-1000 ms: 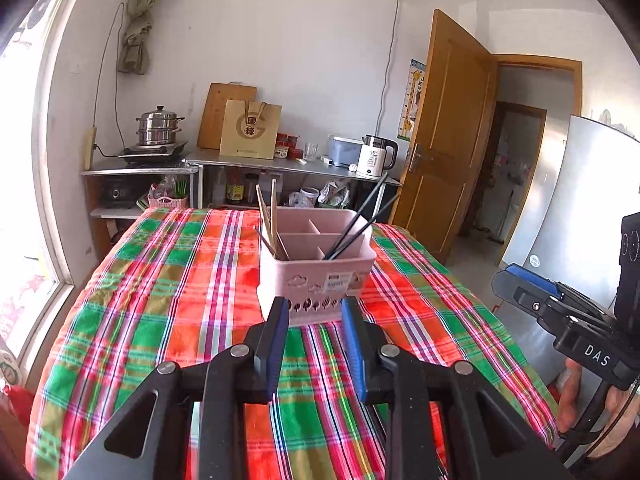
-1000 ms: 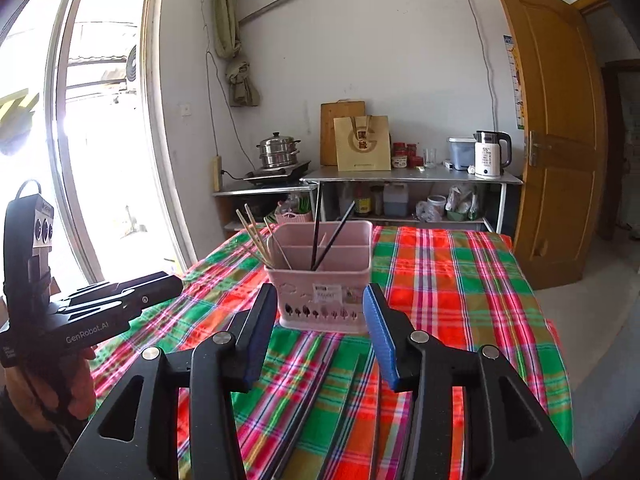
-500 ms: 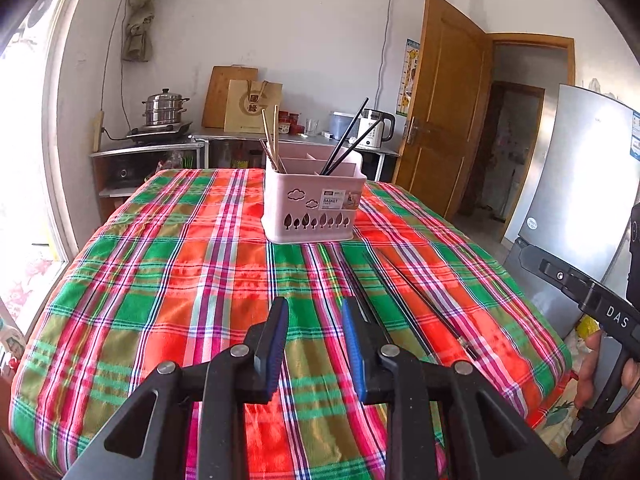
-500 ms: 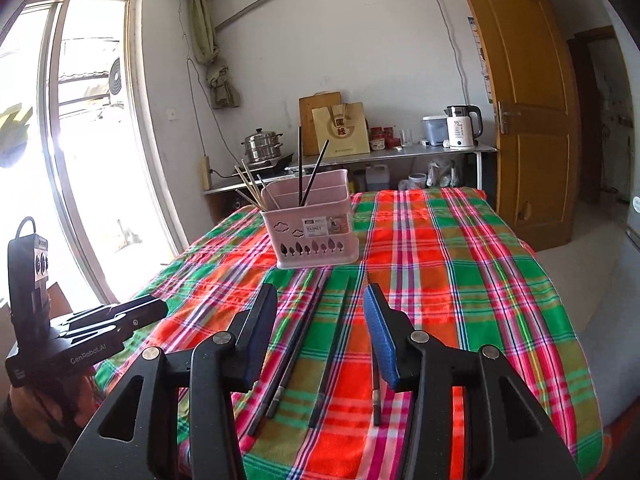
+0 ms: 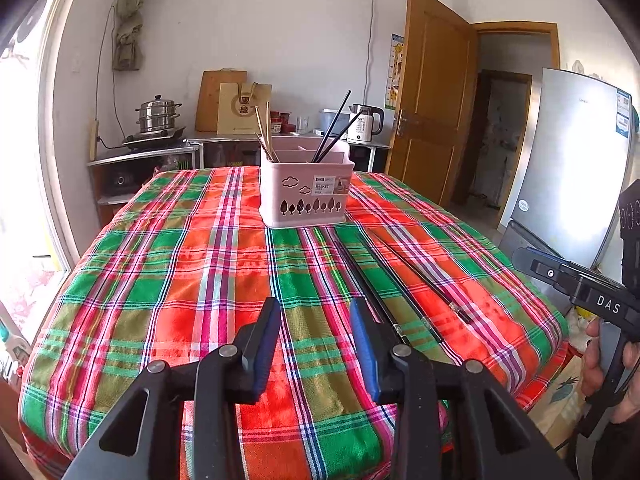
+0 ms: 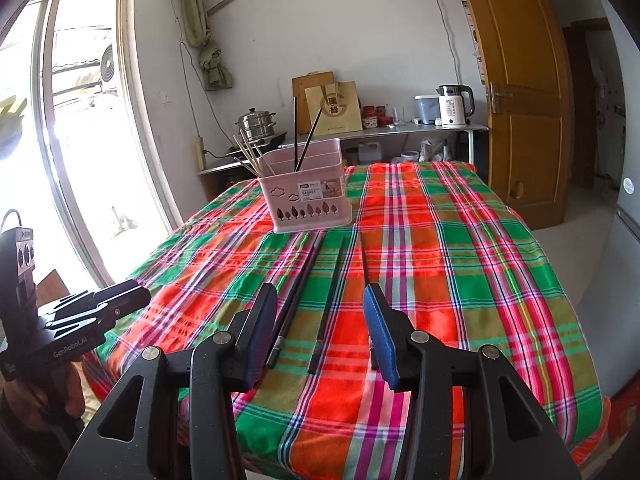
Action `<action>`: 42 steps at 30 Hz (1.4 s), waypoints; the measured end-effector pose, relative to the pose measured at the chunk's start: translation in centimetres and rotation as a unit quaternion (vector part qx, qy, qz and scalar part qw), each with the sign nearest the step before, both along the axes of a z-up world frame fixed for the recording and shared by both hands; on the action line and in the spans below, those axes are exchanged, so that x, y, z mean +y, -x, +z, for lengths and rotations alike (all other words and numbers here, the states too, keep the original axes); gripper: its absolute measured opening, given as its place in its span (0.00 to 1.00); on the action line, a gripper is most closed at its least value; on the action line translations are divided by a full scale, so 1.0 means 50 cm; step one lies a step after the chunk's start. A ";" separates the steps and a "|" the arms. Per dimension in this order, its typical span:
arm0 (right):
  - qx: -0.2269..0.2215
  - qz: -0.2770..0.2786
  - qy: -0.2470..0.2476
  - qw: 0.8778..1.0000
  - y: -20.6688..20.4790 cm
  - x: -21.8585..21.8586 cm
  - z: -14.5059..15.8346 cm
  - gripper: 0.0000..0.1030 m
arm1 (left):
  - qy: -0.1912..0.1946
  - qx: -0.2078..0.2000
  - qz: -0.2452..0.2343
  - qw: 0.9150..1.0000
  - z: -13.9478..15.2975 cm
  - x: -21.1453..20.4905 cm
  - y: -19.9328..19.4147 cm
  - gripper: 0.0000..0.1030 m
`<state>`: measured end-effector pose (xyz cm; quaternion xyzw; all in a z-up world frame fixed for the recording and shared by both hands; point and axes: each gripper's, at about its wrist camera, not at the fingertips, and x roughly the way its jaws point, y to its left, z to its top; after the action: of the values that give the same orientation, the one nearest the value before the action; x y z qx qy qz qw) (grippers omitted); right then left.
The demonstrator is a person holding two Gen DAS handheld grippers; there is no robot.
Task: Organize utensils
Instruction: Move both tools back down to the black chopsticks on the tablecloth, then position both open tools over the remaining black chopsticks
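While both grippers hang empty above the near tabletop [image 6: 500, 264], the left gripper [image 5: 316, 344] gapes wide and the right gripper [image 6: 320, 332] gapes over loose black chopsticks [image 6: 332, 292]. Farther back stands the basket [image 6: 308, 200]. Probably best: lower the right gripper squarely across one stick, pinch mid-shaft, lift level.

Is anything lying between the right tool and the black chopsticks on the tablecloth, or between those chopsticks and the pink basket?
Nothing visible. The right tool hangs open over the near ends of the black chopsticks, with only bare tablecloth around them. The cloth between their far ends and the pink basket is bare too.
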<state>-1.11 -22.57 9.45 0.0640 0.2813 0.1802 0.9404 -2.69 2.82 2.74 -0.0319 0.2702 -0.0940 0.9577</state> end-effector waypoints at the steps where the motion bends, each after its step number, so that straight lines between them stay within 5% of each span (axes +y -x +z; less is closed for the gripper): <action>1: 0.001 -0.001 0.001 1.000 0.001 -0.001 0.001 0.45 | 0.001 0.000 0.000 1.000 -0.001 0.002 -0.001 0.35; 13: 0.002 0.005 0.024 1.000 0.010 0.011 0.000 0.45 | 0.013 0.023 -0.002 1.000 -0.018 -0.003 -0.019 0.35; 25: 0.030 0.010 0.035 0.999 -0.075 0.014 -0.033 0.44 | 0.025 0.082 -0.006 0.996 -0.042 -0.033 -0.157 0.35; 32: 0.057 0.004 0.040 0.998 -0.155 0.011 -0.055 0.27 | 0.009 0.113 -0.021 0.993 -0.063 -0.092 -0.271 0.35; 42: 0.078 0.006 0.033 0.996 -0.218 0.006 -0.075 0.24 | -0.004 0.146 -0.024 0.989 -0.099 -0.122 -0.372 0.35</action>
<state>9.76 -22.29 5.69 0.0449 0.3600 0.1709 0.9161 15.91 -3.27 -2.19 -0.0348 0.4084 -0.1102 0.9055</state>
